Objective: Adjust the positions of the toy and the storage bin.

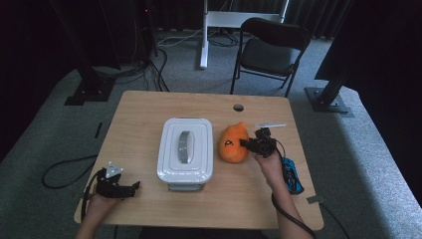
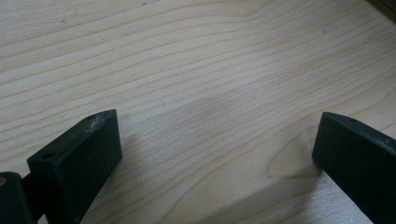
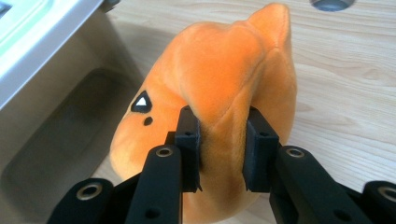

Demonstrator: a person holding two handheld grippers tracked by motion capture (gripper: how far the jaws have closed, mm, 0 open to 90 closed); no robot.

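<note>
Right tongs [image 3: 223, 151] pinching a fold of the orange plush [image 3: 219, 79], jaws pressed into the fabric from both sides. Plush sits on the bench [image 1: 149, 107], just right of the white box [image 1: 185, 149], close to its wall, maybe touching, hard to tell. In the high view the right tongs [image 1: 249, 144] come at the plush [image 1: 233, 144] from its right side. Left tongs [image 2: 217, 149] spread wide, nothing between them, hovering low over bare wood at the near left of the bench; high view has the left tongs [image 1: 135, 186] well apart from the box.

Risks, as I judge them: grip is on a soft ridge only, not the body, so the plush could slip out on a lift or hang and swing. Swinging it toward the box could knock it against the box wall. Lid [image 1: 185, 145] looks seated on the box, grey handle on top; if the plush is meant to go inside, nothing can go in until the lid is off, and the left tongs are far from the handle. Pulling the lid one-handed could drag the whole box.

Box contents: can't tell, lid is opaque and shut. The right gripper view shows the box's side wall [image 3: 51, 135], nothing visible through it.
</note>
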